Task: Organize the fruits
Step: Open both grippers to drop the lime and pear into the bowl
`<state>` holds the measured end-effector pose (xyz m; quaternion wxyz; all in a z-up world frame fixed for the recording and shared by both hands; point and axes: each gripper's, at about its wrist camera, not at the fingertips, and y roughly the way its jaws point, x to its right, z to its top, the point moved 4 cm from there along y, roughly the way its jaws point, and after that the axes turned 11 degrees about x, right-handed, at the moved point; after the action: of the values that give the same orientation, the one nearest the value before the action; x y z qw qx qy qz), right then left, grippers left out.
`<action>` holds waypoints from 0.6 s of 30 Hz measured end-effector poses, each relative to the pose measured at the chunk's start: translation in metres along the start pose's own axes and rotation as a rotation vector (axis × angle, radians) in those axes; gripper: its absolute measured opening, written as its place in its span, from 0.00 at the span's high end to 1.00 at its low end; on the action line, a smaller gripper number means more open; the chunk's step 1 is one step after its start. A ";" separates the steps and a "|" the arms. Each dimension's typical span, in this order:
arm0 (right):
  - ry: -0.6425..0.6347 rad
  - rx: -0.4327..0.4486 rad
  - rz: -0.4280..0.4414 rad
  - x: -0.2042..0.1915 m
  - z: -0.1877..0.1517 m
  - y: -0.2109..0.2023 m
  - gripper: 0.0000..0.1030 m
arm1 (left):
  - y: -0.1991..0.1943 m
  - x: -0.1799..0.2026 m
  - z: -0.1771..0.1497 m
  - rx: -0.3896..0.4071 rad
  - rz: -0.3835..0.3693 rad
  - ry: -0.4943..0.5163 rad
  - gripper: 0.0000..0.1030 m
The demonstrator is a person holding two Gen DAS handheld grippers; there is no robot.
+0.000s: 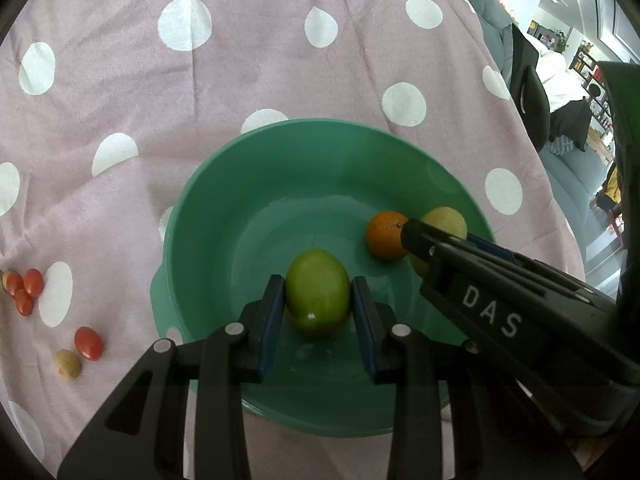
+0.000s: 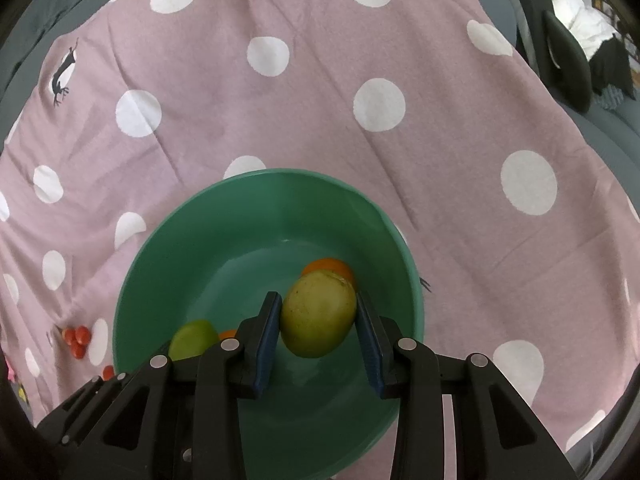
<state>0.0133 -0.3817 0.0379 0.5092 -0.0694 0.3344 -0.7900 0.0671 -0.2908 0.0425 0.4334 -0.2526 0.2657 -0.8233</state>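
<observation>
Clamping a green fruit point(image 1: 318, 290) between its two blue pads, the left gripper point(image 1: 319, 304) reaches down into the green bowl point(image 1: 224, 200), with both pads pressed against the fruit's sides. The fruit sits low over the bowl's floor, near the middle; whether it touches the floor cannot be told. The right gripper point(image 2: 318, 316) is likewise clenched on a yellow-green fruit point(image 2: 318, 314), held inside the same bowl toward its right side, each pad in contact with the fruit. In the left wrist view that gripper's black body, lettered "DAS", crosses the bowl's right rim and partly hides its fruit. An orange point(image 1: 386, 234) lies on the bowl's floor just beside the yellow-green fruit, to its left in the left wrist view and behind it in the right wrist view.

Outside the bowl, to its left on the pink polka-dot cloth point(image 1: 240, 60), lie a cluster of small red tomatoes point(image 1: 23, 290), and nearer the camera a single red tomato point(image 1: 88, 343) touching a small tan fruit point(image 1: 68, 364). The cloth spreads under the bowl on all sides. Beyond the cloth's right edge, well away from the bowl, stands a black chair point(image 1: 534, 100).
</observation>
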 end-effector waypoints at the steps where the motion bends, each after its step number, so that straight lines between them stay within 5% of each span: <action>1: 0.000 0.000 -0.002 0.000 0.000 0.000 0.62 | 0.000 0.000 0.000 0.000 0.000 -0.001 0.67; 5: 0.001 0.004 0.004 -0.001 0.002 -0.002 0.62 | -0.002 -0.001 0.000 -0.001 -0.005 -0.010 0.67; 9: 0.003 0.028 0.018 -0.003 0.005 -0.006 0.43 | -0.016 -0.005 0.004 0.038 -0.021 -0.034 0.43; 18: -0.016 0.091 0.050 -0.014 0.014 -0.023 0.43 | -0.062 -0.040 0.013 0.121 0.015 -0.094 0.40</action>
<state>0.0090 -0.3700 0.0656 0.5342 -0.0439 0.2956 -0.7908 0.0593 -0.2294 0.0855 0.4659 -0.2623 0.1964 -0.8219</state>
